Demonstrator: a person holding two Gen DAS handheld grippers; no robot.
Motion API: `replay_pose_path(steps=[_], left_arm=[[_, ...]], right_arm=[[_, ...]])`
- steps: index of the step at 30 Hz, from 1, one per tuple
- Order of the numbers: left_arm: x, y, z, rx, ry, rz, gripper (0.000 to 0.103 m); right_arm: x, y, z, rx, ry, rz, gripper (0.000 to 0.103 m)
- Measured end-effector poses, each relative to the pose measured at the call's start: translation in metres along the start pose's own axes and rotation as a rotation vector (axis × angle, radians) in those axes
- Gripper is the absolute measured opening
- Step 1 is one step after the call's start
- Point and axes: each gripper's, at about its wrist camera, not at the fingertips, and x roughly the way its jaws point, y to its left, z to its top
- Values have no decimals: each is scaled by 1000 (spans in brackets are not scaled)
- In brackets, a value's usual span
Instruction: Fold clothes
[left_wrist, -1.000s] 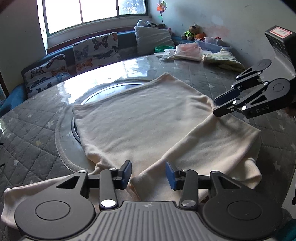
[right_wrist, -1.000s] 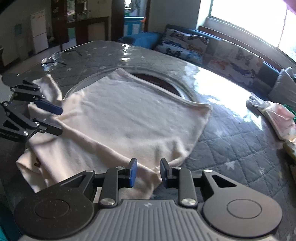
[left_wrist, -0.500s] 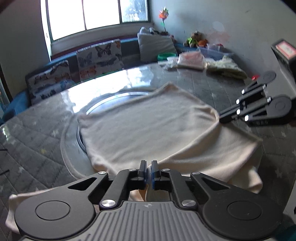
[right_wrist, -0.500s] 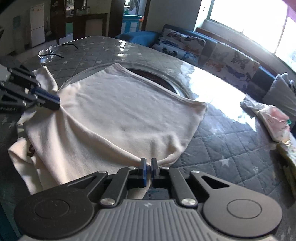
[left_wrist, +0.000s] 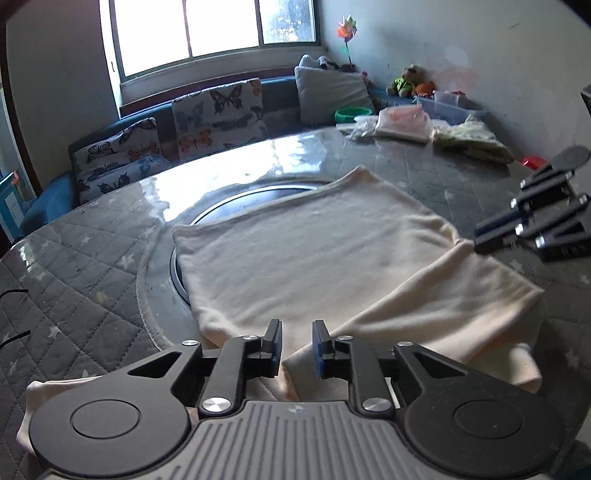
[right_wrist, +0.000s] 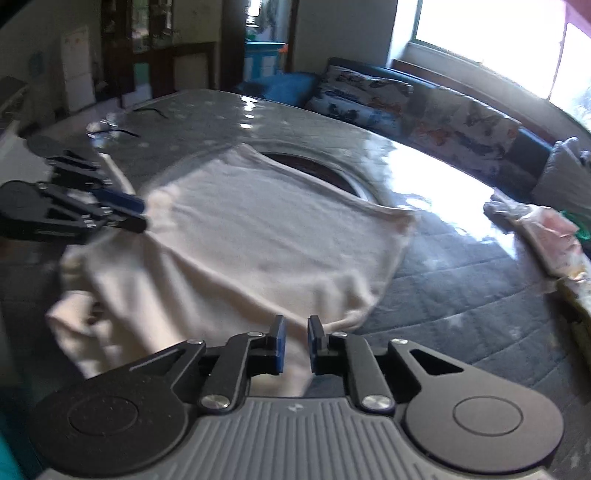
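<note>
A cream garment (left_wrist: 317, 266) lies spread on the round quilted table, its near part folded over itself; it also shows in the right wrist view (right_wrist: 240, 251). My left gripper (left_wrist: 297, 345) is open, its fingers apart just above the garment's near fold. My right gripper (right_wrist: 293, 343) is open over the garment's near right corner. In the left wrist view the right gripper (left_wrist: 491, 236) sits at the garment's right edge. In the right wrist view the left gripper (right_wrist: 136, 212) sits at the garment's left edge.
The grey quilted table (left_wrist: 74, 280) has a round turntable rim (left_wrist: 258, 195) under the garment. Bagged clothes (left_wrist: 402, 125) and a yellowish pile (left_wrist: 472, 140) lie at the far right. A sofa with butterfly cushions (left_wrist: 218, 110) stands behind the table.
Both grippers were shut on the garment's fold half a second ago and have now opened, letting go. Both have lifted and drawn back a little.
</note>
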Motion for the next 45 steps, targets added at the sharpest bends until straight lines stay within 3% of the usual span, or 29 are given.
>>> replay_pose_path(steps=[5,14,22,26,32,42,45], left_arm=[[-9,-21,0,21,-21,-61,19],[1,-55,-8,81,8,-133,20],[-1,-52,-19,59,19,-114,31],[-5,-44,-24,14,17,-101,39],[-33,-12,-32,-76,-17,-29,52],[-61,100,-64,-308,31,306,60],[-67,135,-75,-397,40,367,61]], right_arm=[[-9,23,-9,-32,7,69,12],[-5,43,-29,-73,55,69,13],[-11,30,-11,-42,-3,30,19],[6,20,-8,-7,17,6,24],[14,26,-6,-28,43,5,32],[26,81,29,-132,11,137,32],[33,97,40,-160,10,165,32]])
